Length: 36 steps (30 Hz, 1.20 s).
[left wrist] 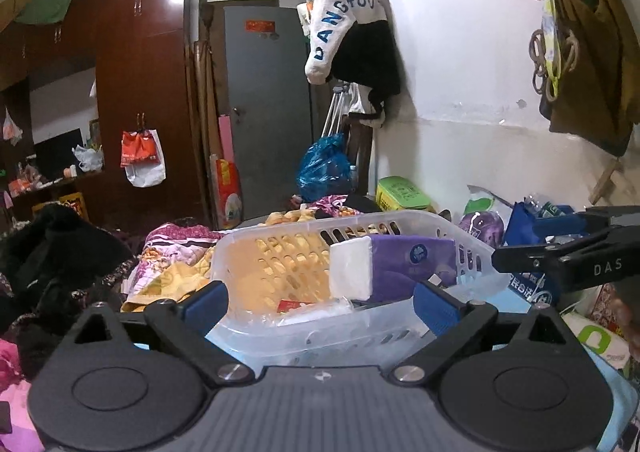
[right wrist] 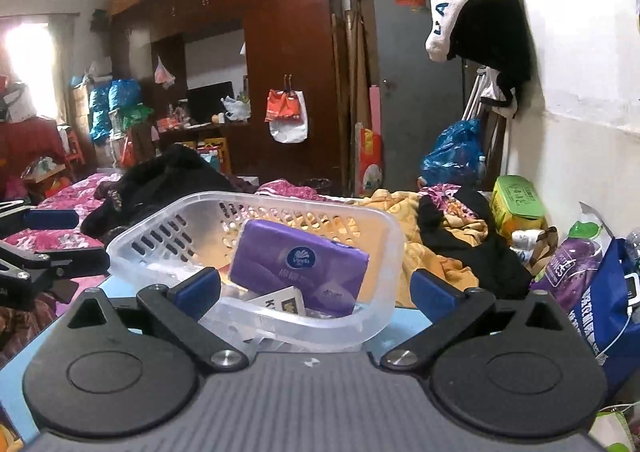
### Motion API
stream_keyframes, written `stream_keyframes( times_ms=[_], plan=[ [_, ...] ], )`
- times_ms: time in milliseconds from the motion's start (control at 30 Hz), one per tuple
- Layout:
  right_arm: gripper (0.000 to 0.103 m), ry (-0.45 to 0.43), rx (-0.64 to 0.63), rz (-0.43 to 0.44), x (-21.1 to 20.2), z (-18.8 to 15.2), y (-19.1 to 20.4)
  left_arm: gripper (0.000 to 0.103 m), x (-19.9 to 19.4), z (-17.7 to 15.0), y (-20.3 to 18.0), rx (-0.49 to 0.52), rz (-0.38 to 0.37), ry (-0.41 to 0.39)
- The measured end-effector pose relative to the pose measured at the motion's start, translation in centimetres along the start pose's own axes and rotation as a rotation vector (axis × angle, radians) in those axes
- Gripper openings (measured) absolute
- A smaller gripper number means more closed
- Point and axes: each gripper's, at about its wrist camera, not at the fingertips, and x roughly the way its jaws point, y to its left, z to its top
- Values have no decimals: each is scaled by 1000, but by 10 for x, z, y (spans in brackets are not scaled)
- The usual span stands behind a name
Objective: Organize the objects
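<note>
Cluttered bedroom — clear slotted basket holds purple tissue pack — both hand-held grippers spread, empty.

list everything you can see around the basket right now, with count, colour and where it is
basket: one, clear plastic, slotted walls, on the light blue surface ahead of both tools
tissue pack: one, purple, leaning inside the basket
small card: one, red, on the basket floor
tub: one, green lid, by the wall
shopping bag: one, blue, at the right
blanket: one, yellow, behind the basket
wardrobe: one, dark red-brown, far wall
left tool: open, blue pads, facing the basket
right tool: open, blue pads, facing the basket
</note>
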Motion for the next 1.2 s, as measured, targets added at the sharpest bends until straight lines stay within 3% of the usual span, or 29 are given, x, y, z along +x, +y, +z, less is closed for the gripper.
stream_keyframes(
  times_ms=[1200],
  plan=[
    [103, 43, 39, -7, 8, -18, 8, 100, 15, -11, 2, -24, 18, 78]
  ],
)
